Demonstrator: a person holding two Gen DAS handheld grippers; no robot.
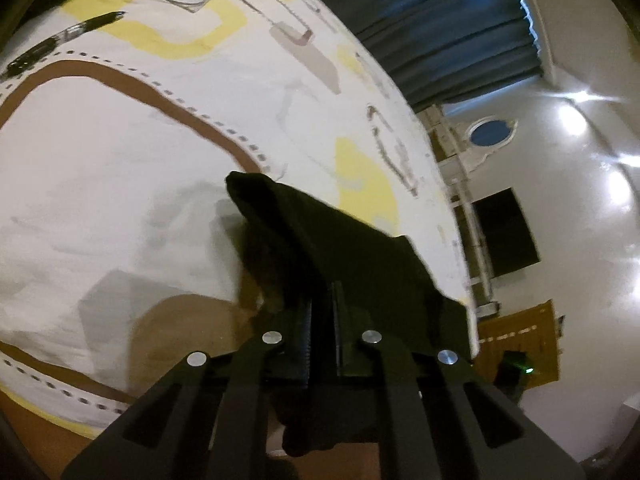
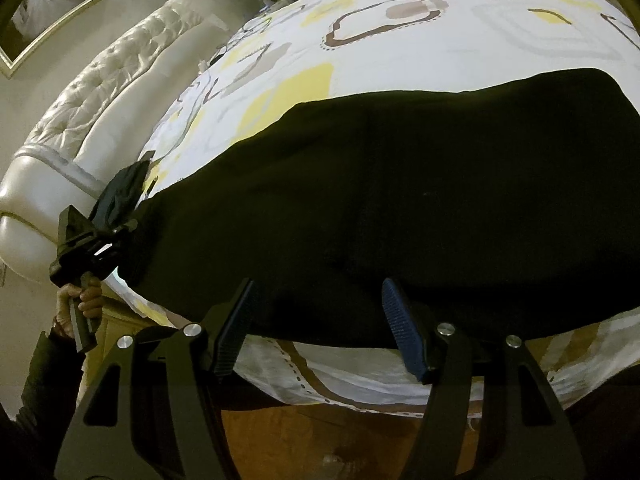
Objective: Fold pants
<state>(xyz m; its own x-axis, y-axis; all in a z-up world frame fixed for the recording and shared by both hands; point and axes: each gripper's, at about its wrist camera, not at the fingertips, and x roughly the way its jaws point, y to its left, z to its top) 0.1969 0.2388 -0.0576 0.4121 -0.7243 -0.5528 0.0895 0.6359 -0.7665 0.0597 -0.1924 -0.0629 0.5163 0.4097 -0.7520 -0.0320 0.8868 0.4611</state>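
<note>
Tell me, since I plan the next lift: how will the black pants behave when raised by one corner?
The black pants will probably hang limp: the corner pinched in the left tongs already droops in folds. The rest likely drags across the patterned bedsheet rather than lifting flat. They seem light, since a narrow pinch holds them. The right tongs stand open at the near edge.

We cannot see the left gripper's fingertips [image 1: 320,292]; the black pants [image 2: 400,208] drape over them. The right picture edge cuts off the pants. On the bed [image 1: 120,200], a dark pen-like thing [image 1: 64,46] is too blurred to name.
</note>
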